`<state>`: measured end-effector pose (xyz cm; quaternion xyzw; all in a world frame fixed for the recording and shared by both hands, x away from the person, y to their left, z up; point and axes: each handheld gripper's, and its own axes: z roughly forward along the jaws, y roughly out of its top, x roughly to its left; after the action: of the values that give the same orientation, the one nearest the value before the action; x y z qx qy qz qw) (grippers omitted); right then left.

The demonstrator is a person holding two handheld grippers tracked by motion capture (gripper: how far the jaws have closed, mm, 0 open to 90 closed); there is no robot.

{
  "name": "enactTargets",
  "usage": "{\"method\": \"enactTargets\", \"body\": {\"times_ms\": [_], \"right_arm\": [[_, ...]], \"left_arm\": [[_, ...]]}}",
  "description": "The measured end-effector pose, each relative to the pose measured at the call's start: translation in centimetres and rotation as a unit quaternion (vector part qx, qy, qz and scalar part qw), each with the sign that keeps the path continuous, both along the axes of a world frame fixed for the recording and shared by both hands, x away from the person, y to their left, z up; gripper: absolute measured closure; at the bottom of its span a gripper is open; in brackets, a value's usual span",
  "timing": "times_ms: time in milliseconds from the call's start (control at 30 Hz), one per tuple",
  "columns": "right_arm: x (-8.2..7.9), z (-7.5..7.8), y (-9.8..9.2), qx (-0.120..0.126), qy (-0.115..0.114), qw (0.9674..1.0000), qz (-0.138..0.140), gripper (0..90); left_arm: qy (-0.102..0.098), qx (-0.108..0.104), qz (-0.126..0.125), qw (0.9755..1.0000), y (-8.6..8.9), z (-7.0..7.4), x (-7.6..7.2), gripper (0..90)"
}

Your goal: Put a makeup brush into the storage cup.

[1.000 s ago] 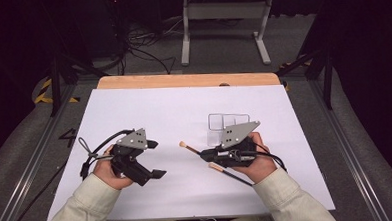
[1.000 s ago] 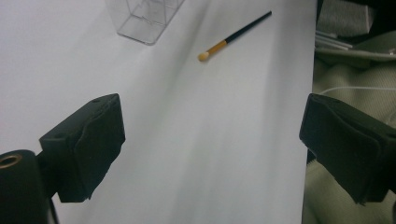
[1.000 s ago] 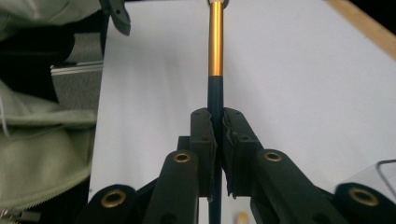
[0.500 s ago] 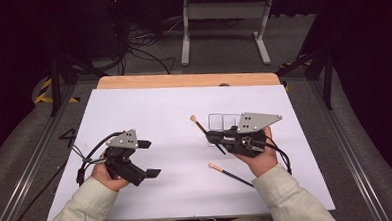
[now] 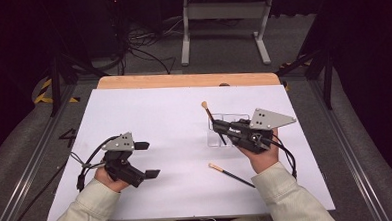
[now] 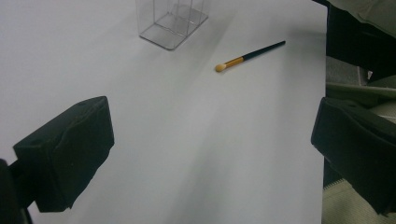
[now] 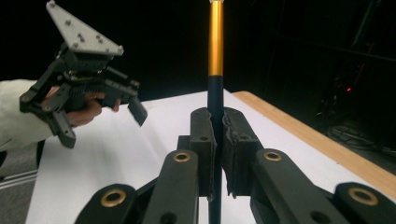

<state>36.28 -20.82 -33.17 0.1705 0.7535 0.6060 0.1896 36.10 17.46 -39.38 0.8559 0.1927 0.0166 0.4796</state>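
My right gripper (image 5: pixel 220 126) is shut on a black-handled brush (image 5: pixel 208 112) with a gold ferrule, holding it tilted over a clear plastic box (image 5: pixel 237 117) at the table's right middle. In the right gripper view the handle (image 7: pixel 215 51) stands upright between the closed pads (image 7: pixel 215 135). A second brush (image 5: pixel 230 173) lies flat on the white table (image 5: pixel 174 111) near the person's right sleeve, and it appears again as the brush (image 6: pixel 250 55) ahead of my left gripper (image 6: pixel 210 126). My left gripper (image 5: pixel 147 159) sits low at the near left; its jaws have just been opening and nothing is between them.
The clear box (image 6: pixel 172 21) stands beyond the lying brush in the left gripper view. A wooden strip (image 5: pixel 182 81) edges the table's far side. Cables and a metal stand (image 5: pixel 225 19) lie on the floor beyond. The left hand's gripper (image 7: pixel 79 88) shows far off in the right gripper view.
The right gripper has swung its brush from pointing left to pointing away, over the clear box. The left gripper has sunk toward the near edge with its jaws spreading wider.
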Motion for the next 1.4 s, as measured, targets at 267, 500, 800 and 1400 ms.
{"method": "enactTargets", "body": {"times_ms": [267,500,800,1400], "right_arm": [[0.6,-0.3,-1.1,0.022,-0.006,0.9995,-0.022,83.6],[1.3,-0.4,-1.7,0.037,-0.007,0.9985,-0.041,83.6],[2.3,-0.5,-2.5,0.061,-0.001,0.9963,-0.061,83.6],[4.7,-1.6,-3.0,0.062,0.008,0.9934,-0.096,83.5]], "left_arm": [[-0.001,-0.001,-0.002,1.0,0.0,-0.4,0.1,0.0],[-0.001,0.002,-0.006,1.0,0.0,-0.5,0.2,0.0],[-0.004,-0.006,0.0,1.0,0.1,-0.7,0.2,0.0],[-0.002,0.004,-0.004,1.0,0.0,-1.0,-0.1,0.0]]}}
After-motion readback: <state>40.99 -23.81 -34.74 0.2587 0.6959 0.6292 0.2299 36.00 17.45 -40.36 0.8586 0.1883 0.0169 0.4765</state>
